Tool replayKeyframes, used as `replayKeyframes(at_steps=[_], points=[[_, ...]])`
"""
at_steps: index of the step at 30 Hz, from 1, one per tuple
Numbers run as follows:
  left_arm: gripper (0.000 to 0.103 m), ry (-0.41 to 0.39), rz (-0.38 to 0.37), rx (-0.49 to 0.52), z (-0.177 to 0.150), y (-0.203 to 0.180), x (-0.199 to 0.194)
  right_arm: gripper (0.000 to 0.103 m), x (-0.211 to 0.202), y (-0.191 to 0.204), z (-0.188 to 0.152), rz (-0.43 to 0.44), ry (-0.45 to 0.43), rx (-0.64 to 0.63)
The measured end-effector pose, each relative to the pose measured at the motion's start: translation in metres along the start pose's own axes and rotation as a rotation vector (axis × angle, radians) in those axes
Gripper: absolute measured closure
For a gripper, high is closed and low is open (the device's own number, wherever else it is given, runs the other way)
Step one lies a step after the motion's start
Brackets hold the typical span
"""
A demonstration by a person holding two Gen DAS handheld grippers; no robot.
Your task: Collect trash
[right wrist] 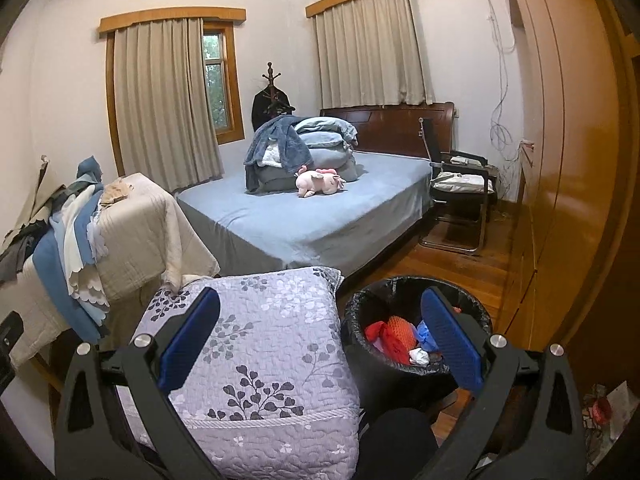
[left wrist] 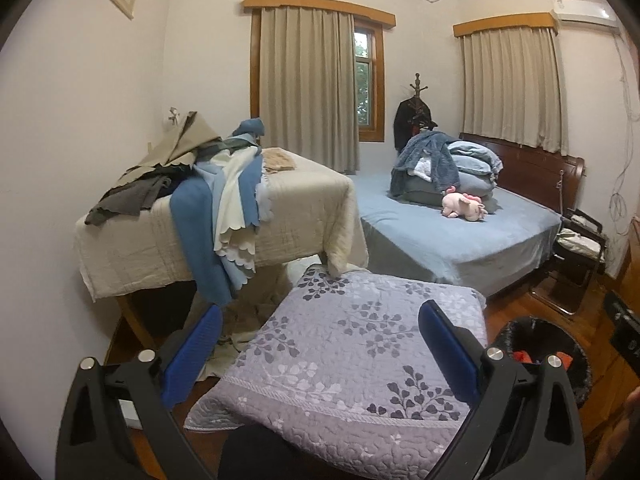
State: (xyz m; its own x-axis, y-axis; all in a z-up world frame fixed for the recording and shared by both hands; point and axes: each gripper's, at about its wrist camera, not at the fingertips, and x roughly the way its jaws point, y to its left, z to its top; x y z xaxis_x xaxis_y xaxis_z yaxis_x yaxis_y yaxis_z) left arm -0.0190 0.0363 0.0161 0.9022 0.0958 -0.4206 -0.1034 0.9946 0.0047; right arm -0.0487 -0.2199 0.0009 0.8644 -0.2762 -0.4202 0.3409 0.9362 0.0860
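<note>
Black liner: the trash bin (right wrist: 416, 336) wears a dark bag and stands on the wooden floor (right wrist: 472, 272), just beside the right edge of the quilted cushion (right wrist: 256, 344).
Trash in bin: an orange-red mesh piece (right wrist: 394, 338), something blue (right wrist: 426, 338) and a crumpled white scrap (right wrist: 419, 356) lie inside, near the bin's right wall.
Left gripper (left wrist: 320, 344): jaws spread wide, nothing between them; it hangs over the lilac cushion, facing the covered table (left wrist: 304, 216) and the bed (left wrist: 460, 232).
Right gripper (right wrist: 320, 332): jaws likewise apart and bare; its right blue pad (right wrist: 450, 340) sits in front of the bin's mouth.
Cushion top: bare of litter, as far as both views show.
Covered table: blue, cream and grey cloths (left wrist: 224, 200) drape over its left corner and front edge; these read as fabric, not rubbish.
Possible leftover: at the lower right corner of the right wrist view, something crinkled with a red spot (right wrist: 600, 404) lies on the floor; too blurred to name.
Step in hand: judged from bare jaws and a part-filled bin, this is the pause between drops, hunting the next piece.
Next move: likely a turn of the right gripper towards that floor scrap, jaws kept apart until they straddle it, then a carry to the bin's mouth.
</note>
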Motion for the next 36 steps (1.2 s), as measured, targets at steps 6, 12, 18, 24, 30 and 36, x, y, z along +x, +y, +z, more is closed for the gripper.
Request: replayKeyframes(at_steps=[6, 12, 18, 24, 30, 36], points=[[0.006, -0.040, -0.012, -0.017, 0.006, 0.000, -0.005, 0.005, 0.001, 0.000, 0.001, -0.004, -0.007, -0.013], [0.006, -0.041, -0.020, 0.013, 0.009, -0.011, 0.001, 0.005, 0.008, -0.002, -0.001, -0.003, 0.003, -0.003], [0.006, -0.032, -0.022, 0.013, 0.010, -0.015, 0.006, 0.005, 0.019, -0.008, -0.005, -0.008, 0.025, 0.001], [0.006, -0.024, -0.011, 0.019, 0.010, -0.014, 0.013, 0.005, 0.027, -0.011, -0.005, -0.020, 0.031, 0.010], [0.006, -0.010, -0.007, 0.010, 0.007, -0.014, 0.021, 0.005, 0.030, -0.017, 0.000, -0.068, 0.012, 0.022], [0.006, 0.031, -0.037, 0.026, -0.002, -0.022, 0.035, 0.005, 0.030, -0.022, 0.000, -0.113, -0.001, 0.034]])
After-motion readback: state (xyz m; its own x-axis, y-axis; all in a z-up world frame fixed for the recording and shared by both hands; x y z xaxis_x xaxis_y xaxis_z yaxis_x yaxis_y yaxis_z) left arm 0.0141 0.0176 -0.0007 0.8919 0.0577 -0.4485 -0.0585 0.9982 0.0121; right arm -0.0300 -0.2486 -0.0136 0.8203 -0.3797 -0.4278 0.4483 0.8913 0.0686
